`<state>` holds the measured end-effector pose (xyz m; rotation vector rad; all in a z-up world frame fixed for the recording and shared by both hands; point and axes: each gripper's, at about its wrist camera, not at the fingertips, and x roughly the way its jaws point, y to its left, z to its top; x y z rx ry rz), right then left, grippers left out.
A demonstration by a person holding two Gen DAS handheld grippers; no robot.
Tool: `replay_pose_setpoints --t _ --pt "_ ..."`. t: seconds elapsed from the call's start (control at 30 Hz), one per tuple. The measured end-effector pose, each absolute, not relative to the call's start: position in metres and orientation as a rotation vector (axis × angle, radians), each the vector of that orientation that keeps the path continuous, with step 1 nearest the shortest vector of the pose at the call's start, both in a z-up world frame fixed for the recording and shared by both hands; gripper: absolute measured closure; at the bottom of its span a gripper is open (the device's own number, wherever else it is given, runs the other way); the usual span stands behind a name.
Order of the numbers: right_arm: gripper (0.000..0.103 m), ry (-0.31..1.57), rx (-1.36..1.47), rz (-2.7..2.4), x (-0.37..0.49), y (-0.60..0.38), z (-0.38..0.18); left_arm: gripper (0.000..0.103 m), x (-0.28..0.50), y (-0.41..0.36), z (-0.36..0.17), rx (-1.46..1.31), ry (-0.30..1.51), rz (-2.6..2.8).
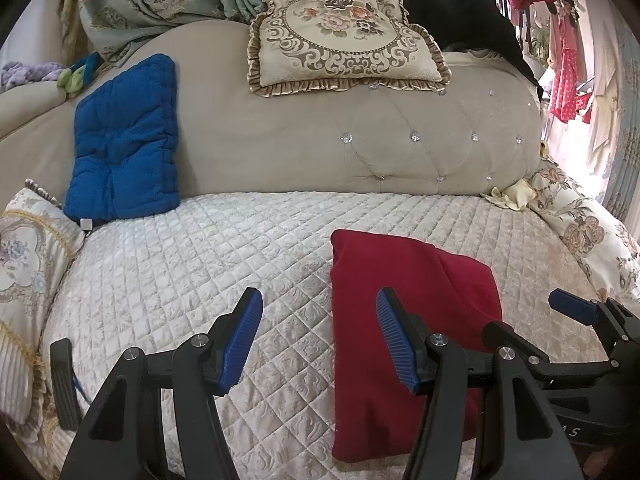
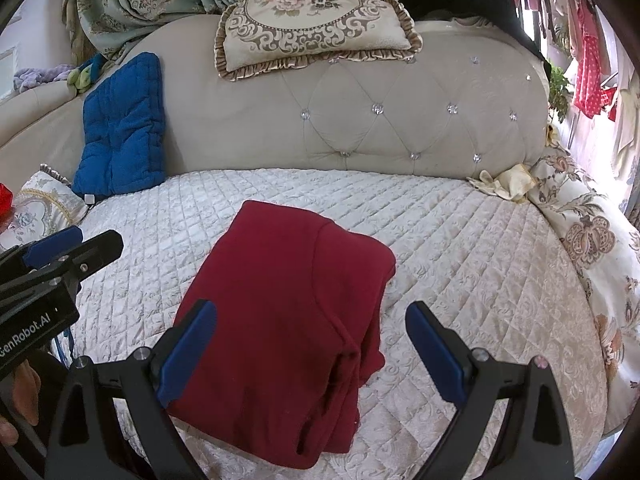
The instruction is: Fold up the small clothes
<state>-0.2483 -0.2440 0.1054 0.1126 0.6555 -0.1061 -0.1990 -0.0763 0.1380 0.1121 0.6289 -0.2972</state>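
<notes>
Fingers on your left gripper [image 1: 319, 336] stood wide apart with nothing between them but bare quilted bed cover [image 1: 192, 264]. The red garment [image 1: 404, 320], folded into a rough rectangle, lay flat on that cover just to the right of the gap; your right-hand blue pad [image 1: 394, 340] sat over its left edge, though contact could not be judged from this angle. Your left-hand pad was well clear of the cloth, over the cover only.

Your right gripper [image 2: 314, 350] was likewise spread wide and held nothing. The garment [image 2: 288, 312] lay between and ahead of its fingers: the left pad [image 2: 188, 352] overlapped the near left edge of the cloth, the right pad [image 2: 434, 354] stood just beside its right edge, over the cover. Folded layers showed along the garment's right side.

Beyond both sets of fingertips you had the tufted headboard [image 2: 400, 120], a blue quilted cushion [image 1: 124, 140] leaning against it to the far left, and a floral frilled pillow [image 1: 344, 32] on top.
</notes>
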Motion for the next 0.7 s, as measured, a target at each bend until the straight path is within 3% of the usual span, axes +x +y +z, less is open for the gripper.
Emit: replay_pose_setpoints --t 0.7 --pt "0.005 0.674 0.104 -0.103 -0.2397 -0.2422 0.1003 0.065 -0.1947 -0.0797 0.1311 0.120 0.638 -0.295"
